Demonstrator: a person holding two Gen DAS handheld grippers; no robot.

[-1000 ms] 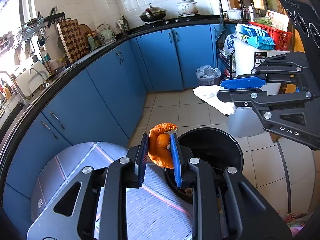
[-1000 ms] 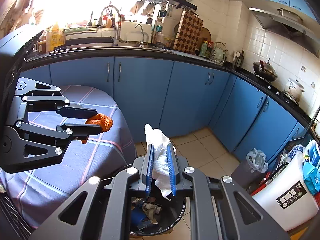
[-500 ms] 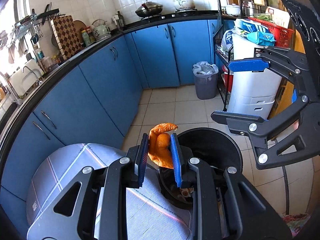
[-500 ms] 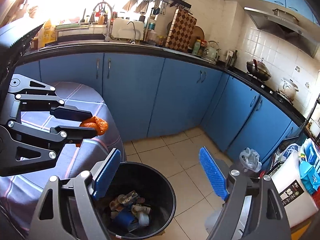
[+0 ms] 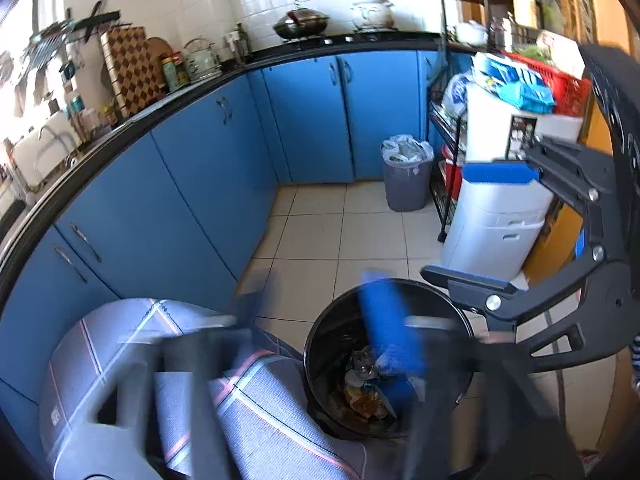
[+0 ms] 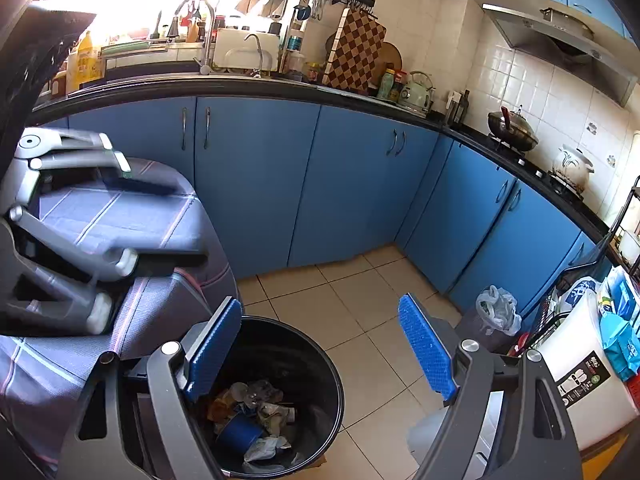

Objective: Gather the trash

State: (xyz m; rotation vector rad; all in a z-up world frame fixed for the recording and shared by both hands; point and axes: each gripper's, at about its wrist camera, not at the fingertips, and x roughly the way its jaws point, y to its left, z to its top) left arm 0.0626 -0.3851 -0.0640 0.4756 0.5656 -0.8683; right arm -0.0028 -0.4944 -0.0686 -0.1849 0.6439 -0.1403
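Note:
A black trash bin stands on the tiled floor beside the cloth-covered table. It holds mixed trash, with an orange scrap and white tissue among it. My left gripper is blurred above the bin's table side; its jaws are opening and nothing is between them. My right gripper hangs open over the bin, its blue pads wide apart and bare.
Blue cabinets curve round the far side under a black counter. A small grey lined bin and a white appliance stand by a black wire rack at the right. Tiled floor lies between.
The left jaws have sprung apart and the orange peel they held is gone from between them. The right gripper let go of its white tissue earlier and stays open, slightly lower.

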